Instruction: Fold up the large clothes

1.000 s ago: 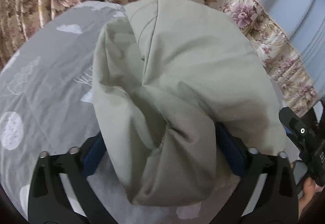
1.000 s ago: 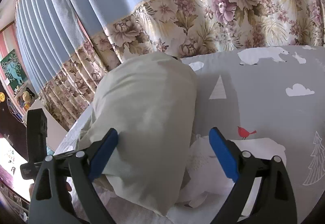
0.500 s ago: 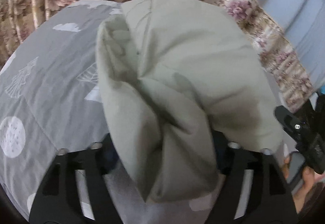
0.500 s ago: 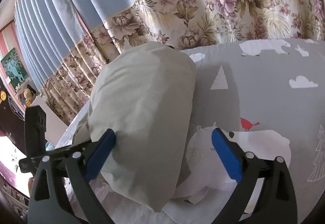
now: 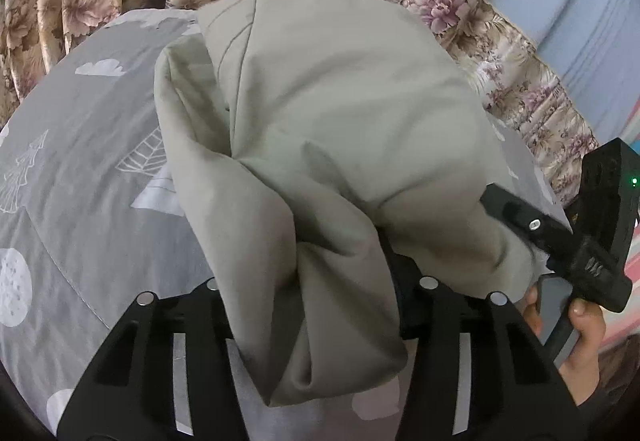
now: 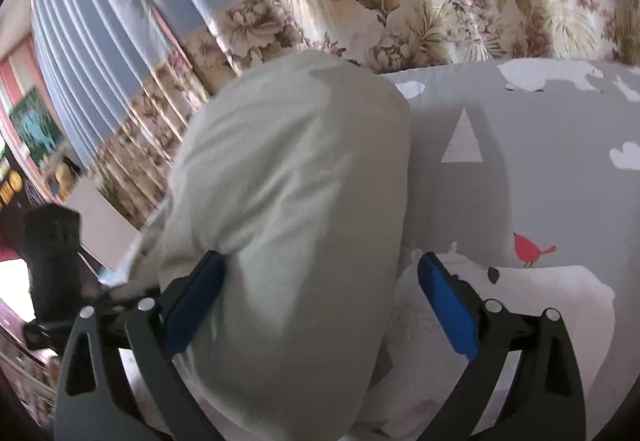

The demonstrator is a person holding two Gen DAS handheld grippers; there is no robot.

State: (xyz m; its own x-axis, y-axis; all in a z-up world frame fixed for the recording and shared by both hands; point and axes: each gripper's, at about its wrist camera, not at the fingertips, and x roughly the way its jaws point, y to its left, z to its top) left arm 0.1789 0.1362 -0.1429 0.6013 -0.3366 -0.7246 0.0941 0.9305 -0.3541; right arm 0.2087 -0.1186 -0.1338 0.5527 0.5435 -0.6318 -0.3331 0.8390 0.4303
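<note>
A pale green-beige garment [image 5: 328, 145] lies bunched on the grey printed bedsheet [image 5: 80, 145]. My left gripper [image 5: 308, 281] is shut on a gathered fold of its near end; the cloth hides the fingertips. In the right wrist view the garment [image 6: 288, 209] is a smooth folded mound. My right gripper [image 6: 320, 305] is open, its blue pads [image 6: 448, 309] on either side of the garment's near end, not squeezing it. The right gripper also shows at the right edge of the left wrist view [image 5: 560, 237], held by a hand.
Floral curtains [image 6: 440, 1] and blue drapes [image 6: 100, 21] hang behind the bed. The sheet [image 6: 540, 161] stretches to the right of the garment, printed with a polar bear and a red bird. Room furniture sits at far left [image 6: 24, 177].
My left gripper has closed on the garment's near fold and bunched it. My right gripper has moved forward around the garment's end, still open.
</note>
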